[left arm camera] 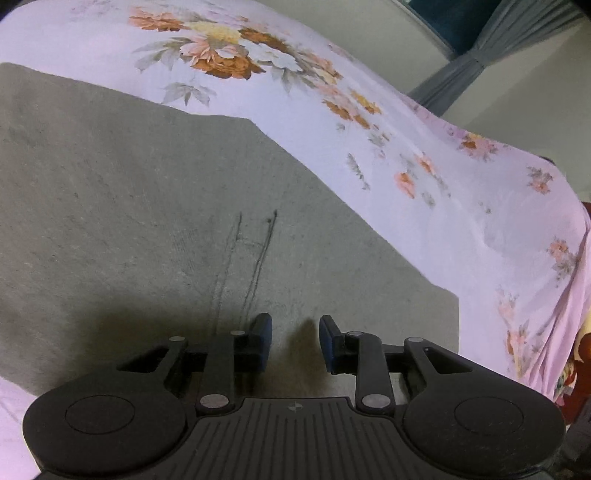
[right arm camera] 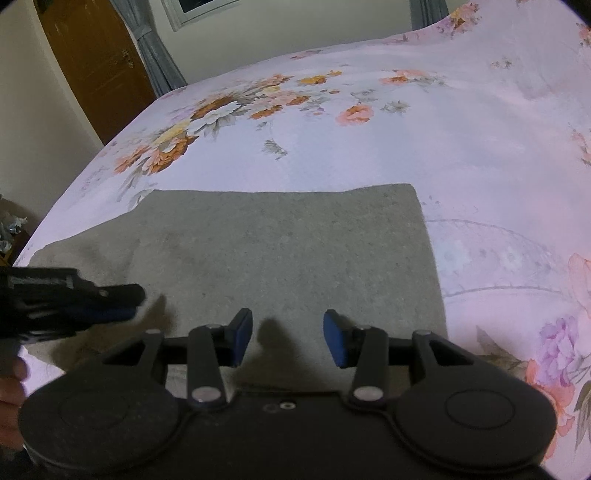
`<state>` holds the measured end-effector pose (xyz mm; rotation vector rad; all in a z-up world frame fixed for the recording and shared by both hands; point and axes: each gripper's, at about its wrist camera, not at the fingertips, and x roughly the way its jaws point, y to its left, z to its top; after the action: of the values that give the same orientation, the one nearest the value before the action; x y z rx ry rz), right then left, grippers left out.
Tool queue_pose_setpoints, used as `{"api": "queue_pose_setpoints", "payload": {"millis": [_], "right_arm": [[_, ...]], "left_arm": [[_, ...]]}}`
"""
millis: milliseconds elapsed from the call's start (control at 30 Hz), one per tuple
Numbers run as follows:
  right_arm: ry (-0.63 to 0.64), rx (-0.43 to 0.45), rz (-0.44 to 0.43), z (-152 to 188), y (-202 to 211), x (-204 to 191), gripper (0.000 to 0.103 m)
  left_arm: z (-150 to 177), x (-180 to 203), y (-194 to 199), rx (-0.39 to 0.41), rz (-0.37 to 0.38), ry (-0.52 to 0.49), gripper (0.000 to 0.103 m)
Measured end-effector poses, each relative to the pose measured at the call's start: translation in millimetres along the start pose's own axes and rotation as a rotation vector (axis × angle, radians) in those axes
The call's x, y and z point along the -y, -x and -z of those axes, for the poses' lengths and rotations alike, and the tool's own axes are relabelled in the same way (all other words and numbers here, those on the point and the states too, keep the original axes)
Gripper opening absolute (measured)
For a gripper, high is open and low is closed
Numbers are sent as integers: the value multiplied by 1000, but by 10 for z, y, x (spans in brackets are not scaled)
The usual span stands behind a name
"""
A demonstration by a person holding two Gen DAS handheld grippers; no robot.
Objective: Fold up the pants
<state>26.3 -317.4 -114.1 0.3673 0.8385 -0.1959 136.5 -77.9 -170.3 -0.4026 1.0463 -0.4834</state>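
pants (right arm camera: 288,251) folded flat under both parted claws

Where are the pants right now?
The grey pants lie flat on the floral bedsheet, folded into a rectangle right under both open claws, left claw and right claw.

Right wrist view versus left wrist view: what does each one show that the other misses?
Only the right wrist view shows the brown wooden door, a framed window, the left gripper seen from the side at the pants' left edge, and the pants' squared far right corner. Only the left wrist view shows two dark thread-like lines on the grey fabric. Both show the grey pants lying flat on the floral bedsheet, grey curtains, and an open gripper over the fabric: left in its own view, right gripper in its own.
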Motion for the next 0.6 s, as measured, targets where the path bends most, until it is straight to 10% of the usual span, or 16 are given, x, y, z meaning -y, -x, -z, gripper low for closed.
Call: {"api": "queue_pose_setpoints", "payload": {"millis": [100, 200, 600], "right_arm": [[-3, 0, -2, -14, -22, -3, 43], [-6, 7, -6, -26, -36, -7, 43], [49, 31, 1, -242, -103, -164, 43]], "left_arm": [[-26, 55, -44, 10, 23, -14, 28], [-52, 94, -79, 9, 39, -28, 3], [-159, 165, 105, 47, -69, -127, 3]]}}
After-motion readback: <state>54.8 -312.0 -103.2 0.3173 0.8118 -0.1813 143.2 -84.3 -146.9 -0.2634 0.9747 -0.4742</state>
